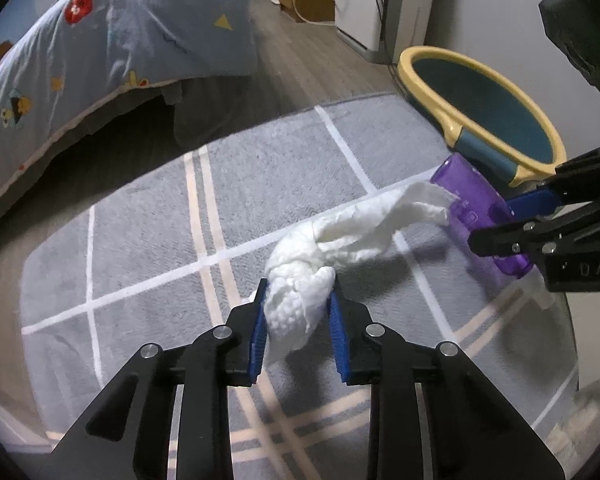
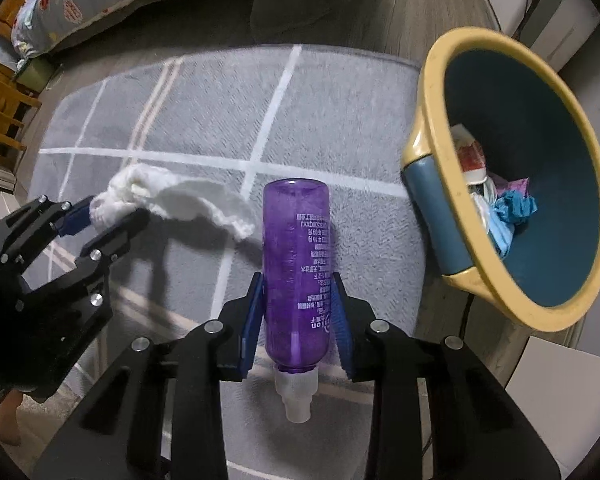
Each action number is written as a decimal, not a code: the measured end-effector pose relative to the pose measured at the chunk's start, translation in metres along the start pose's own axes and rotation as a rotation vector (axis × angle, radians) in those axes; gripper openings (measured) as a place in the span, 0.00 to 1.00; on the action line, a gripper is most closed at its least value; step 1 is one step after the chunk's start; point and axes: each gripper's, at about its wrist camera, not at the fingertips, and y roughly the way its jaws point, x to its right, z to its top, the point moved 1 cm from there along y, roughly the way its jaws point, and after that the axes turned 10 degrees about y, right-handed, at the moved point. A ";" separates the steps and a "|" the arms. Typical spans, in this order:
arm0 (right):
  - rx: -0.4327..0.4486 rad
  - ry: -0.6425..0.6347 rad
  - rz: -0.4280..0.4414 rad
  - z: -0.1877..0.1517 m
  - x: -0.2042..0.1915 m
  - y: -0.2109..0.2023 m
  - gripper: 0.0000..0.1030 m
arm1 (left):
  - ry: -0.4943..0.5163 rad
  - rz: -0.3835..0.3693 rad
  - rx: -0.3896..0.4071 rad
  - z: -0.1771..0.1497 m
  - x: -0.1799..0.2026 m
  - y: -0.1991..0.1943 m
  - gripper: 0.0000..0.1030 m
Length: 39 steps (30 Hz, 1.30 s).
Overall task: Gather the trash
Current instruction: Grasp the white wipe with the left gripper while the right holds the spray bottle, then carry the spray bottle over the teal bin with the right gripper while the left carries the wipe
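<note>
right wrist view: right gripper (image 2: pixel 298 312) clamps the purple bottle (image 2: pixel 296 268); bin (image 2: pixel 436 92) lies just right, nearer than left gripper (image 2: pixel 100 220), clutching tissue (image 2: pixel 172 196).

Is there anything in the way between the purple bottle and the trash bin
Nothing visible. The right gripper holds the purple bottle above the gray rug, and the yellow-rimmed trash bin sits just to its right with its mouth open toward it. Only bare rug lies between them.
</note>
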 end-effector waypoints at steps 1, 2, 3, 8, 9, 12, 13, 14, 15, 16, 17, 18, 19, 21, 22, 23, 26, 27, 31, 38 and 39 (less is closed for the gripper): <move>0.011 0.000 -0.001 -0.003 -0.003 -0.005 0.31 | -0.002 0.001 0.008 -0.001 0.000 -0.005 0.28; 0.025 0.002 0.001 -0.004 -0.003 -0.010 0.31 | -0.004 0.002 0.017 0.000 -0.001 -0.009 0.28; 0.040 0.007 0.006 -0.005 -0.004 -0.016 0.31 | -0.008 0.005 0.028 0.000 -0.003 -0.016 0.28; 0.100 0.025 0.040 -0.002 -0.005 -0.040 0.31 | -0.061 0.005 0.077 0.001 -0.011 -0.046 0.28; 0.120 0.032 0.048 0.001 -0.005 -0.047 0.31 | -0.066 0.007 0.089 0.002 -0.013 -0.052 0.28; 0.160 0.047 0.075 0.010 -0.004 -0.064 0.31 | -0.071 0.007 0.122 0.009 -0.012 -0.065 0.28; 0.172 0.045 0.075 0.013 -0.002 -0.068 0.31 | -0.074 0.002 0.129 0.011 -0.012 -0.068 0.28; 0.189 0.044 0.074 0.015 0.001 -0.074 0.31 | -0.078 -0.004 0.136 0.014 -0.011 -0.069 0.28; 0.198 0.048 0.072 0.017 0.004 -0.078 0.31 | -0.079 -0.014 0.143 0.017 -0.008 -0.072 0.28; 0.208 0.054 0.065 0.019 0.010 -0.083 0.31 | -0.077 -0.019 0.146 0.020 -0.006 -0.073 0.28; 0.218 0.062 0.061 0.021 0.016 -0.086 0.31 | -0.073 -0.024 0.148 0.021 -0.002 -0.074 0.28; 0.232 0.077 0.063 0.024 0.024 -0.091 0.31 | -0.063 -0.031 0.149 0.024 0.005 -0.075 0.28; 0.242 0.091 0.065 0.025 0.032 -0.095 0.31 | -0.055 -0.034 0.147 0.028 0.007 -0.073 0.28; 0.267 0.129 0.062 0.030 0.054 -0.103 0.31 | -0.030 -0.040 0.139 0.036 0.021 -0.071 0.28; 0.277 0.144 0.053 0.031 0.064 -0.105 0.31 | -0.020 -0.046 0.136 0.040 0.026 -0.070 0.28; 0.290 0.163 0.037 0.033 0.077 -0.107 0.31 | -0.012 -0.049 0.137 0.044 0.030 -0.069 0.28; 0.311 0.222 0.016 0.036 0.111 -0.110 0.31 | 0.018 -0.066 0.148 0.062 0.047 -0.068 0.28; 0.321 0.252 0.013 0.036 0.128 -0.111 0.31 | 0.033 -0.071 0.154 0.070 0.055 -0.067 0.28; 0.350 0.346 0.025 0.036 0.170 -0.109 0.31 | 0.087 -0.087 0.153 0.096 0.076 -0.056 0.28; 0.329 0.419 0.041 0.040 0.205 -0.086 0.31 | 0.157 -0.126 0.128 0.151 0.116 -0.024 0.29; 0.325 0.428 0.045 0.041 0.207 -0.083 0.31 | 0.164 -0.129 0.120 0.156 0.120 -0.019 0.29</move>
